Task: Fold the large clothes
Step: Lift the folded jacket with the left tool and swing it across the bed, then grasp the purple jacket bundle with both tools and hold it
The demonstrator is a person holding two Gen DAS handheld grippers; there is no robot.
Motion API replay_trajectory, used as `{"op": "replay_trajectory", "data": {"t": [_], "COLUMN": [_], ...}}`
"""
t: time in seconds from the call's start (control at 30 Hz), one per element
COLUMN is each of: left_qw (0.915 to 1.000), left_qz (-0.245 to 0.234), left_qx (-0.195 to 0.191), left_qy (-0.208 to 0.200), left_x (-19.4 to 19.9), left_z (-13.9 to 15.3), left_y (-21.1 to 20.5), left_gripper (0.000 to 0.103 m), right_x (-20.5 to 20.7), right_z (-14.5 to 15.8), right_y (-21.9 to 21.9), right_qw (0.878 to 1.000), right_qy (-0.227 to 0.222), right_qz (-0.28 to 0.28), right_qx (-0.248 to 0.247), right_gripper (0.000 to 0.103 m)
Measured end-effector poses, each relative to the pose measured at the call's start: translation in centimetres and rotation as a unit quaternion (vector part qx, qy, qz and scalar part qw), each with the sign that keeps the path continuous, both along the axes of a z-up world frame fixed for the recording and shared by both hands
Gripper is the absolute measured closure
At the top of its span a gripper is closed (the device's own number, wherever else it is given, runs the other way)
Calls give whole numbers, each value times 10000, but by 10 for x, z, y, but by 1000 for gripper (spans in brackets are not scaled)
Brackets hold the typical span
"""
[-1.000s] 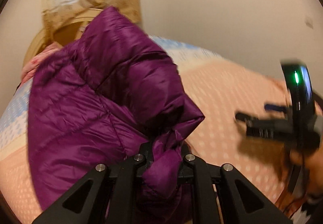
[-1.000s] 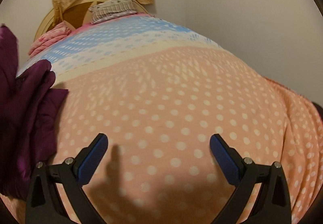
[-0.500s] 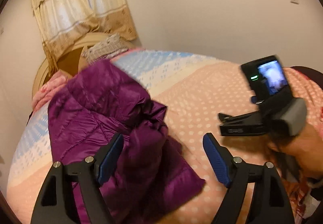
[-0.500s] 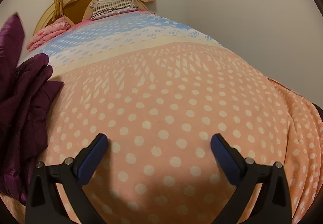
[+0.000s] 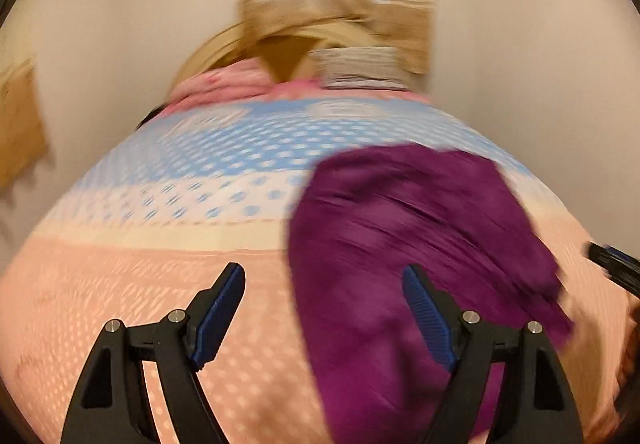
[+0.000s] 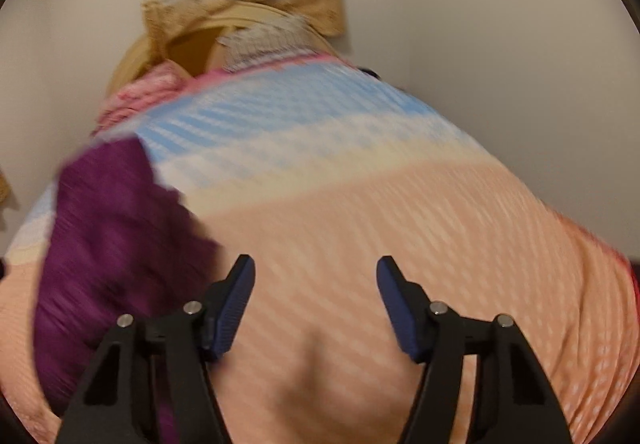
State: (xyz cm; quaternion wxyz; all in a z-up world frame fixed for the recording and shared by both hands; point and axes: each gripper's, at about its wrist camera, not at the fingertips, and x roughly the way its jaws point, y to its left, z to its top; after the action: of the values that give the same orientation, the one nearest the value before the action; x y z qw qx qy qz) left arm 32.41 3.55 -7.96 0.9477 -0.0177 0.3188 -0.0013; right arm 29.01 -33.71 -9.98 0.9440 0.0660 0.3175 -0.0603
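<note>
Hovering my left tool (image 5: pixel 324 304) spread and empty over the bed (image 5: pixel 160 284), purple jacket (image 5: pixel 400 244) dropped; right tool (image 6: pixel 316 292) just narrowing, nothing inside.

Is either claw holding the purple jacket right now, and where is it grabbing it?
No. Both the left claw and the right claw are open and empty. The purple jacket lies loose on the bed.

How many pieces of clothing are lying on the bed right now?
1: a purple jacket lying bunched on the bedspread, at the left in the right wrist view. The pink fabric and striped pillow at the headboard look like bedding, though blur could hide more.
</note>
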Motion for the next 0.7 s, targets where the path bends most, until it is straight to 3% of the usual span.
{"op": "replay_trajectory", "data": {"t": [0.1, 0.23, 0.3, 0.47, 0.7], "left_qw": [9996, 9993, 9992, 9987, 9978], "left_qz": [258, 370, 367, 441, 190], "left_qx": [-96, -64, -107, -172, -267], "left_qy": [-26, 38, 80, 183, 568], "left_x": [21, 50, 59, 89, 120], "left_z": [-1, -8, -9, -16, -57], "left_y": [13, 6, 1, -8, -36], "left_gripper": [22, 22, 22, 22, 22], "right_x": [25, 65, 87, 118, 117], "right_z": [35, 45, 35, -8, -61], "right_y": [45, 97, 113, 116, 90], "right_qw": [9989, 9967, 9953, 9953, 9925], "right_qy": [-144, -58, 113, 541, 977], "right_qz": [428, 750, 815, 492, 218], "right_qx": [131, 289, 508, 629, 703], "right_gripper": [39, 50, 57, 58, 58]}}
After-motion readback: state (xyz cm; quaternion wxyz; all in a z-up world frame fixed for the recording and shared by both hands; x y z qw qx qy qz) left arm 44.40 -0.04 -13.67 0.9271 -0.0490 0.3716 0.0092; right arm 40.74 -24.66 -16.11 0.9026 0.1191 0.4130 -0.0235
